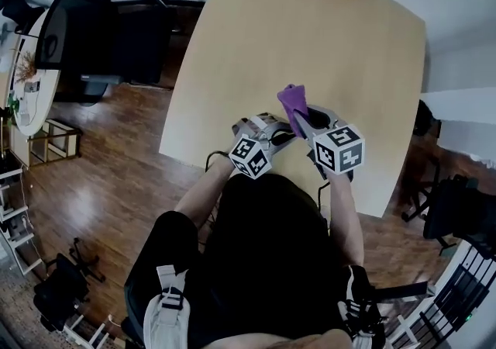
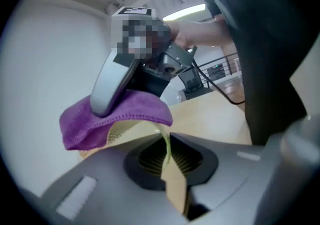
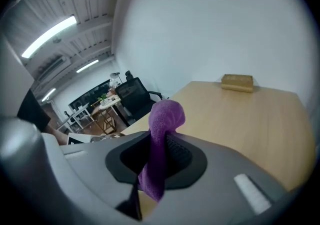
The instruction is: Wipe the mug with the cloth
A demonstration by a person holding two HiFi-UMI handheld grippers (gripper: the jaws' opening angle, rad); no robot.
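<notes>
1. The left hand-held gripper point(image 2: 167, 141) has its jaws drawn together on a thin yellowish wall, which is the edge of the mug point(image 2: 131, 130). The mug sits right at this gripper's tips and runs forward and to the left from them.
2. The right hand-held gripper point(image 3: 156, 141) is clamped on the purple cloth point(image 3: 165, 116). A fold of the cloth hangs down between its pads, and a rounded bunch sticks out just past its tips.
3. Just ahead of the left hand-held gripper's jaws, the cloth lies draped over the mug's edge. One grey finger of the right hand-held gripper rests on top of it.
4. Both hand-held grippers are held close together above the near edge of the pale wooden counter point(image 3: 240, 119), which spreads out ahead of them.
5. Far ahead of the right hand-held gripper, a small wooden block point(image 3: 237, 82) lies at the counter's far end.
6. Beyond the counter, off to the left of that gripper, stands a black office chair point(image 3: 134, 94).
</notes>
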